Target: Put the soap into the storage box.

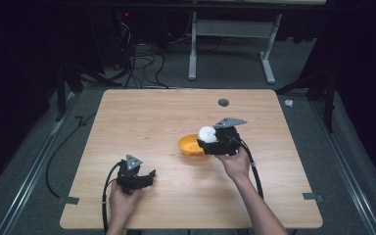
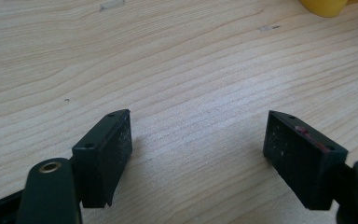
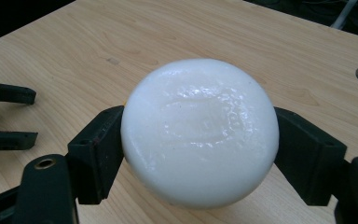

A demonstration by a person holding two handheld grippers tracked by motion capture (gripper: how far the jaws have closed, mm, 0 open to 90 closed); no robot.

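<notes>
A dim room with cables on a grey floor surrounds the pale wooden worktop (image 1: 152, 117) in front of you. Your right gripper (image 1: 216, 142) is pinching a white ball (image 3: 199, 132), one black jaw pressed against each flank of it, and it holds the ball clear of the wood. The orange bowl (image 1: 190, 145) sits directly beside and partly beneath that gripper, on the side towards your left hand, so the ball looks to hang at the bowl's rim rather than over its middle. That is the relation that counts: judged from here, only a short shift towards your left hand would put the ball squarely above the bowl. The ball has no long axis to mind, being round apart from a flattened, dimpled face turned to the camera.

Your left gripper (image 1: 136, 177) rests low near your edge of the worktop, jaws spread wide with nothing between them, well apart from the bowl; your right hand is plainly the nearer.

The gripper and ball hide part of the bowl, so you cannot see whether anything lies inside. In the left gripper view just a yellow sliver of the bowl (image 2: 324, 6) shows at the top edge.
</notes>
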